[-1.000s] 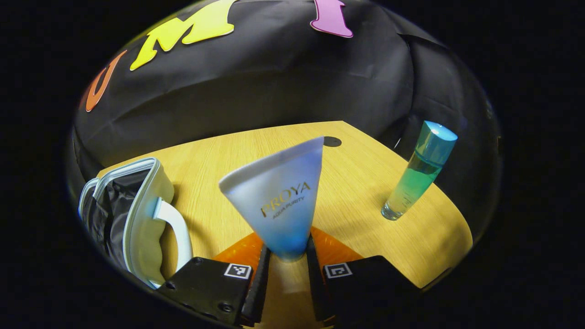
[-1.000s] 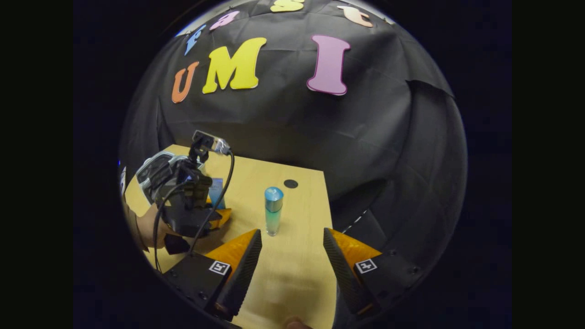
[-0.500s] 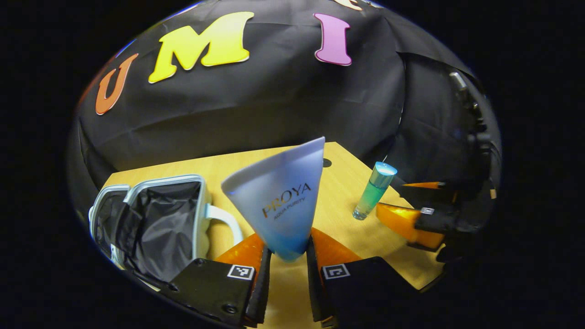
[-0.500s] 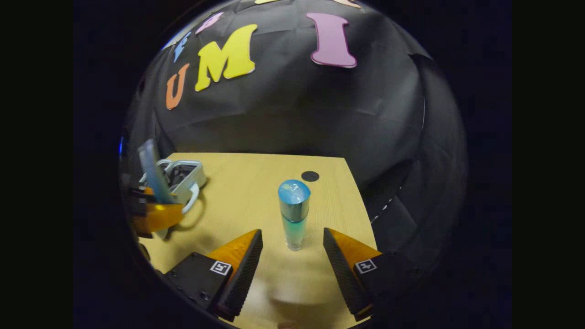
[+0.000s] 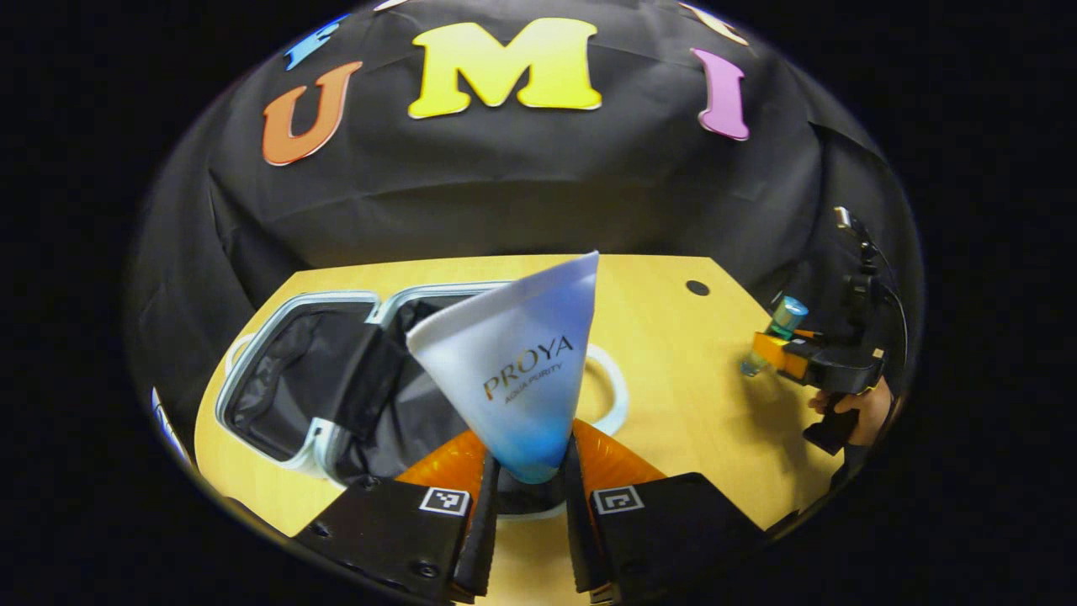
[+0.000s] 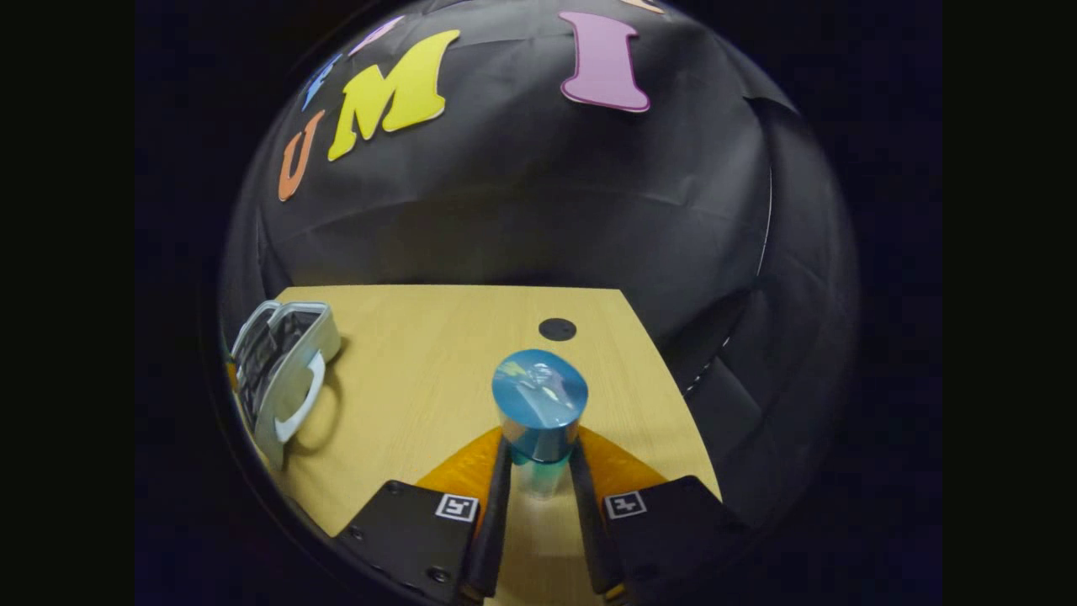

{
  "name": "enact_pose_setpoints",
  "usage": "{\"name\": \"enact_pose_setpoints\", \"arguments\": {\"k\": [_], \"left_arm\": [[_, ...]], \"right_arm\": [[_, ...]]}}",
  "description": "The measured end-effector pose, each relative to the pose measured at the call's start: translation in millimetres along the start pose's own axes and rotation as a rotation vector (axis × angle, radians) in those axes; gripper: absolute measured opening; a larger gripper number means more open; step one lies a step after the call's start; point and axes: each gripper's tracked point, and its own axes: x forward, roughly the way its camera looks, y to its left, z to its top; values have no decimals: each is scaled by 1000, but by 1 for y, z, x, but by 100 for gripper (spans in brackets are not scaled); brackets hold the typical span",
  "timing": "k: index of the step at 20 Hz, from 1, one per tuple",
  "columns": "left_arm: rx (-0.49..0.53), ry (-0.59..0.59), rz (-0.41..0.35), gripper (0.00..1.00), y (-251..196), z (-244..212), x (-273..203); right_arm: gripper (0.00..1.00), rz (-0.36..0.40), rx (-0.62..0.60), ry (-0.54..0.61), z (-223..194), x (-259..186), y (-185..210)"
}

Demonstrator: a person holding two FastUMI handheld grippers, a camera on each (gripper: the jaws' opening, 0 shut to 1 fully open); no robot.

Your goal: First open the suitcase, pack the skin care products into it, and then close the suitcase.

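On the wooden table the suitcase lies open, nothing packed yet. Our left gripper pinches the tube over it; our right gripper clamps the bottle, lid-closing still ahead.

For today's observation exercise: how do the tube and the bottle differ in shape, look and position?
The tube is a flat, frosted wedge widening upward; the bottle is a round, clear cylinder with a shiny blue cap. The tube is held up over the open suitcase; the bottle stands upright on the table. Shared: each is clamped between the fingers of a hand-held gripper, the tube in the left, the bottle in the right.
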Motion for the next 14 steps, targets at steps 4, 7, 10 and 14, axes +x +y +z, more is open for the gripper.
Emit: {"name": "enact_pose_setpoints", "arguments": {"k": [4,7,10,14], "left_arm": [[3,37,22,39,51,0,14],[19,107,-7,39,70,-18,31],[35,227,-27,39,80,-40,55],[59,361,-20,39,88,-63,87]], "right_arm": [[35,-18,-11,23,1,-39,19],[35,0,-11,9,16,-95,52],[34,51,37,0,31,-146,101],[35,88,94,-18,45,-194,153]]}}
